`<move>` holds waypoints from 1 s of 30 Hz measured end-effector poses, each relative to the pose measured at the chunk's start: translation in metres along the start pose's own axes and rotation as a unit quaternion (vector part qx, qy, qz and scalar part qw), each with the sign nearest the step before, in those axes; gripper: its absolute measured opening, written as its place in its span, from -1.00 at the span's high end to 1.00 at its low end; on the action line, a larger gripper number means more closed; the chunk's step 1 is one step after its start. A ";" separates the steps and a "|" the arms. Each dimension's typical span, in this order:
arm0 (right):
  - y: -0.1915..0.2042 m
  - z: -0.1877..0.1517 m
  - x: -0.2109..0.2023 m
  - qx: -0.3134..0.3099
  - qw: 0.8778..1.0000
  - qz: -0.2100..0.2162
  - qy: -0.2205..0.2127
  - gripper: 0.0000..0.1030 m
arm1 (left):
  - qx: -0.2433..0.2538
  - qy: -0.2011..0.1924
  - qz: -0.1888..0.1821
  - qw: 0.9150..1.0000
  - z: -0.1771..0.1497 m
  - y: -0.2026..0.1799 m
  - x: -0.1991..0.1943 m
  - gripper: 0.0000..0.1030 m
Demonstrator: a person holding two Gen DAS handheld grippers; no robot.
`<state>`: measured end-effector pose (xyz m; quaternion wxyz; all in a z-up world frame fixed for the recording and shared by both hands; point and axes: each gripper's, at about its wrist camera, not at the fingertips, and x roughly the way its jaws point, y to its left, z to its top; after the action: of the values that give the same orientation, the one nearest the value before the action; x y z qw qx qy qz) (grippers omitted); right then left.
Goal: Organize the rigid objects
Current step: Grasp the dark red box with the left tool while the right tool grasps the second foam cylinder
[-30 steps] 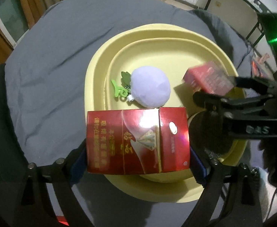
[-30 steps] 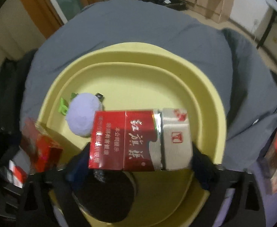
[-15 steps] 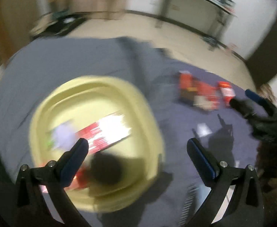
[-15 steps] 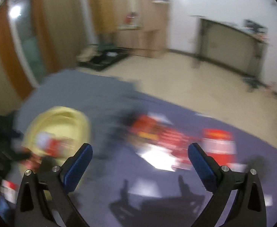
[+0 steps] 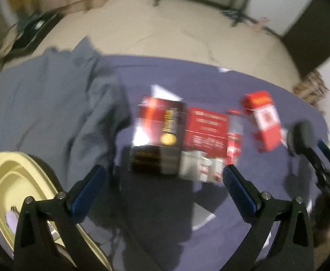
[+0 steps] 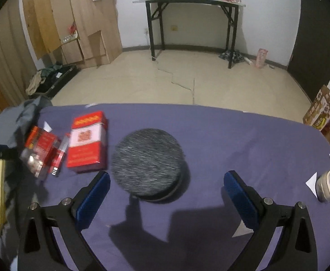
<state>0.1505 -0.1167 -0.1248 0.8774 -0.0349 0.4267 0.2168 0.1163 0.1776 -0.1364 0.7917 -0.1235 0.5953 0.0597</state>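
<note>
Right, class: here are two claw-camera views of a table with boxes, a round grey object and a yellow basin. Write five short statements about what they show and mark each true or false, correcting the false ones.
1. The right claw holds a red box. False: it is open and empty.
2. The round grey object sits on the purple cloth, right of the red and white box in the right wrist view. True.
3. The left claw is open with nothing between its fingers. True.
4. The dark box with a gold seal lies inside the yellow basin. False: it lies on the cloth, outside the basin.
5. The black-legged table stands against the far wall. True.
</note>
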 end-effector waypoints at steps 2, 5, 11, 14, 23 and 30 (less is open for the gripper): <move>-0.008 0.002 0.012 0.006 1.000 0.016 -0.003 -0.99 | -0.013 0.003 0.007 1.000 0.007 0.002 0.008 -1.00; -0.018 -0.001 0.011 0.010 0.999 0.035 -0.006 -0.99 | -0.016 -0.005 0.039 0.999 0.016 0.003 0.017 -1.00; -0.027 -0.007 0.009 0.020 0.999 0.050 -0.005 -0.99 | -0.001 -0.018 0.065 0.998 0.018 0.007 0.036 -1.00; -0.035 -0.008 0.008 0.031 0.998 0.051 -0.008 -0.99 | -0.009 -0.026 0.066 0.997 0.023 0.011 0.038 -1.00; -0.041 -0.004 0.015 0.031 0.999 0.029 -0.005 -0.99 | 0.013 -0.008 0.109 0.994 0.021 0.018 0.046 -1.00; -0.037 -0.006 0.032 0.016 1.000 0.019 0.006 -0.99 | 0.052 -0.026 0.039 0.998 0.016 0.010 0.040 -0.81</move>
<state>0.1784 -0.1403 -0.1580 0.8709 -0.0140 0.4359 0.2267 0.1397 0.1893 -0.1718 0.8095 -0.0574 0.5809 0.0630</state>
